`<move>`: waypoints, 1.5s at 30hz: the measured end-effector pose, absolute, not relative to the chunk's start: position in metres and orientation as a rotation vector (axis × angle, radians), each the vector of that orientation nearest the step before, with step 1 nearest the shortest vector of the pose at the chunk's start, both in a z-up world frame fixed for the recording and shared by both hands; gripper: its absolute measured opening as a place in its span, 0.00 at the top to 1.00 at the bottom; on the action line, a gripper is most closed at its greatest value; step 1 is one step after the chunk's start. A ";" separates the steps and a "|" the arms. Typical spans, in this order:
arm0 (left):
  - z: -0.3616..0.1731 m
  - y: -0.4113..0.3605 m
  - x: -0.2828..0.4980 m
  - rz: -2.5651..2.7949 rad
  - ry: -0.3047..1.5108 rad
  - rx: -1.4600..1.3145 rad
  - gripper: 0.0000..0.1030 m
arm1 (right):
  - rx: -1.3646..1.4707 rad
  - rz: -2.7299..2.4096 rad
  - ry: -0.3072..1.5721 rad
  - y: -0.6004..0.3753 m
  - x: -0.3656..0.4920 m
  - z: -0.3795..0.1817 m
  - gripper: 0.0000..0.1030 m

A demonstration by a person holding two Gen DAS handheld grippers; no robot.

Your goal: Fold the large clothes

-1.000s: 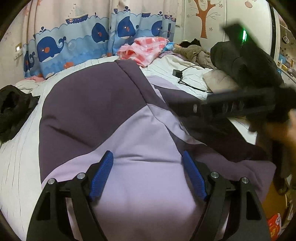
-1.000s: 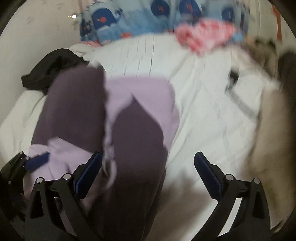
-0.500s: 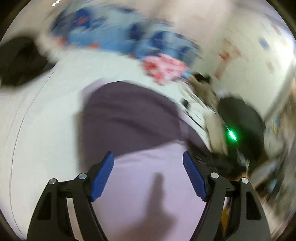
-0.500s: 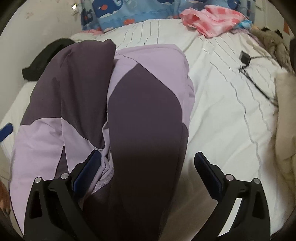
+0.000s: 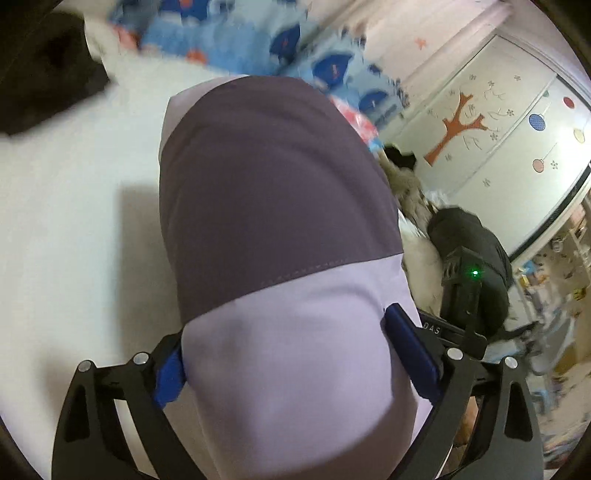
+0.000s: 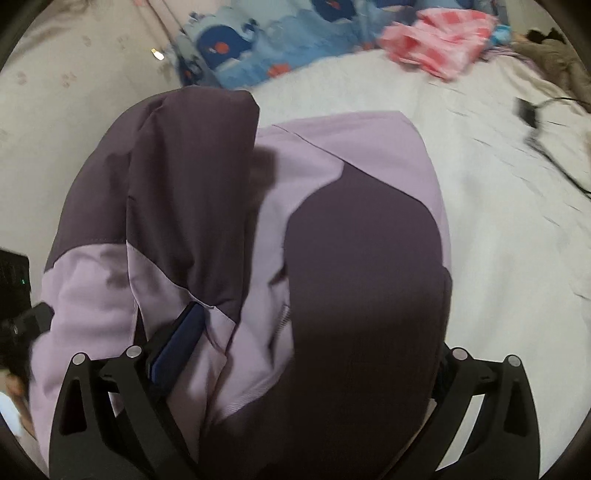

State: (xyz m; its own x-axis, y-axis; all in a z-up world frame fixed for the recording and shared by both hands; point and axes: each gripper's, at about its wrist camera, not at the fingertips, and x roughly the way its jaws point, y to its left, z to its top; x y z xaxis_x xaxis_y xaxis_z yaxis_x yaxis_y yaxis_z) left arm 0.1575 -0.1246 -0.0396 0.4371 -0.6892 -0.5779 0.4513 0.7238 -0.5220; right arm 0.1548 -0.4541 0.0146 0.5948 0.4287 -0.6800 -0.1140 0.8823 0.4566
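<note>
Your two-tone purple and lilac padded jacket [image 6: 332, 258], flat on the white bed sheet [image 6: 498, 229] a second ago, now hangs lifted between both claws, so the fold has begun. Left gripper [image 5: 295, 350] and right gripper [image 6: 303, 354] stand wide, fabric bulging between; a real grip isn't visible. No containers show.

We are seeing a pink checked cloth [image 6: 441, 35] lying by whale-print curtains [image 6: 236, 48], and a black cable [image 6: 546, 136] trailing across white bedding [image 6: 498, 229].
</note>
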 end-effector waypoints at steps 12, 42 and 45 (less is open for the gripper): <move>-0.095 0.034 0.197 -0.364 0.934 -0.215 0.07 | 0.137 0.456 1.052 -0.281 0.204 -0.041 0.06; -0.040 -0.011 0.184 -0.393 0.858 0.085 0.06 | 0.020 0.412 0.875 -0.285 0.162 0.038 0.07; -0.046 -0.020 0.184 -0.377 0.863 0.110 0.06 | 0.022 0.352 0.925 -0.311 0.140 0.016 0.07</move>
